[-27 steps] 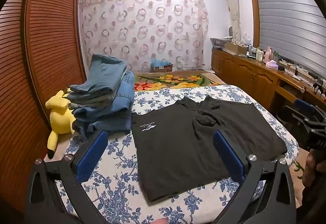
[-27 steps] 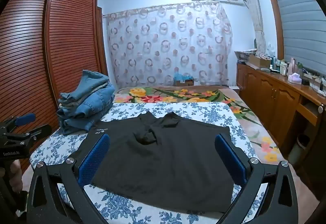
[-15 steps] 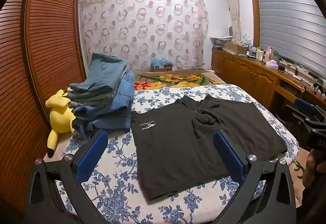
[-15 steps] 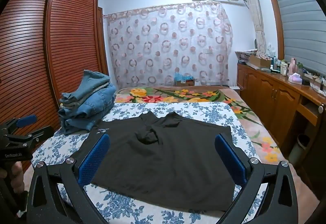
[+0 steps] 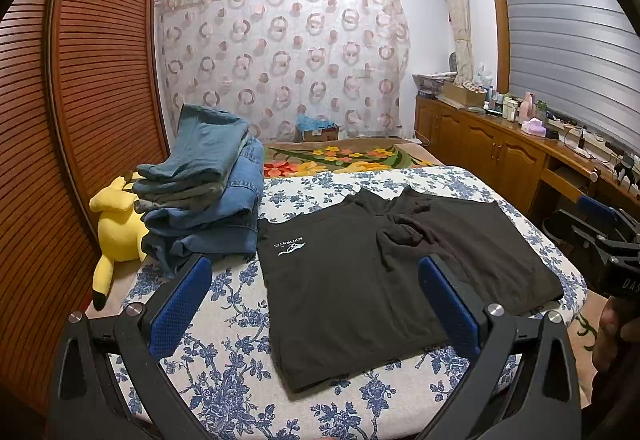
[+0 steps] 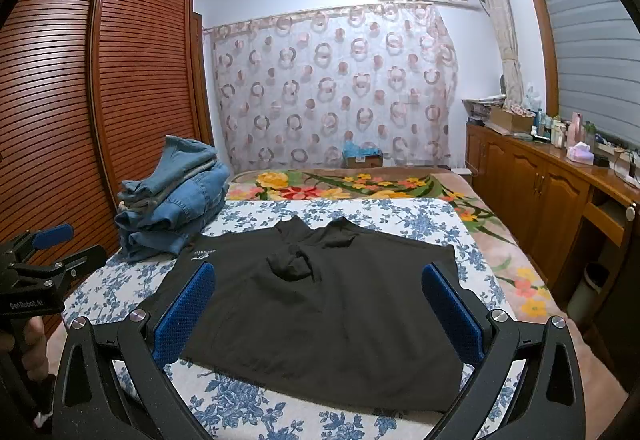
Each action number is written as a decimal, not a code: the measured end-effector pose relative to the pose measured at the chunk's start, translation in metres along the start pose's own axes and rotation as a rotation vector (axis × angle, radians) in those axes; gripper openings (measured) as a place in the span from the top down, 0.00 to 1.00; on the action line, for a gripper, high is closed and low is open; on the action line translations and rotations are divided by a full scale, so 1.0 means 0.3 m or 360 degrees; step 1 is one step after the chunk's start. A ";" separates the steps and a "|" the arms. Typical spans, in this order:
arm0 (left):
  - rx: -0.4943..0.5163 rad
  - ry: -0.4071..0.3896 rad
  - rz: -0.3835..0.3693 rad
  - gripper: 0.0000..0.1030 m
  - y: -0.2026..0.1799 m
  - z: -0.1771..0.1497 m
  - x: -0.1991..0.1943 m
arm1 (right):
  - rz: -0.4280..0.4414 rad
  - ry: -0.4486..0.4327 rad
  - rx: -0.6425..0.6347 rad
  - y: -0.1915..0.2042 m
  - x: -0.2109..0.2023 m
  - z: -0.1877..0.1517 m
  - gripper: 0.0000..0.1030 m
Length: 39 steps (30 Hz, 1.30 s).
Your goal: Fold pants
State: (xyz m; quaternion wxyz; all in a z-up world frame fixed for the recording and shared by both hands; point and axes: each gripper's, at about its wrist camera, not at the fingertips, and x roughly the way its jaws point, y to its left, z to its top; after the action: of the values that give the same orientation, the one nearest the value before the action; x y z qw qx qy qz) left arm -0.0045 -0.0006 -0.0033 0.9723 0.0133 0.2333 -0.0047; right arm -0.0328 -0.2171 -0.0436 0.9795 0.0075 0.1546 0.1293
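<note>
Black pants (image 5: 360, 280) (image 6: 320, 312) lie flat on the blue-flowered bedsheet (image 5: 224, 392), waist end toward the far side, a small white logo near their left edge. My left gripper (image 5: 316, 304) hovers above the near edge of the bed, open, with nothing between its blue pads. My right gripper (image 6: 320, 308) is also open and empty, held over the near hem of the pants. Each gripper shows at the edge of the other's view: the right one (image 5: 600, 232), the left one (image 6: 40, 252).
A stack of folded jeans (image 5: 200, 191) (image 6: 172, 199) sits at the bed's left. A yellow plush toy (image 5: 116, 228) lies beside it by the slatted wardrobe (image 5: 80, 99). A wooden cabinet (image 6: 540, 191) with bottles runs along the right. A floral blanket (image 6: 340, 187) covers the far bed.
Both views have shifted only slightly; the bed and pants sit a touch lower and closer in frame. The pants have not moved and both grippers stay open.
</note>
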 end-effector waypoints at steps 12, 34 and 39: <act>0.0000 0.0001 0.0003 0.00 -0.002 0.002 0.000 | -0.0002 -0.0005 -0.0001 -0.002 -0.004 0.000 0.00; -0.0001 -0.0011 0.0000 0.00 -0.003 0.006 -0.012 | 0.0000 -0.0016 0.0000 -0.005 -0.011 0.003 0.00; 0.0000 -0.0013 0.0001 0.00 -0.002 0.006 -0.012 | 0.0002 -0.0017 0.0001 -0.004 -0.011 0.003 0.00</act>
State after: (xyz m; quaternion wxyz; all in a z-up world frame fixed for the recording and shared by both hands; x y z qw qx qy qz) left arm -0.0068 -0.0014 -0.0002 0.9732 0.0132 0.2294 -0.0045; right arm -0.0352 -0.2190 -0.0420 0.9802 0.0086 0.1492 0.1298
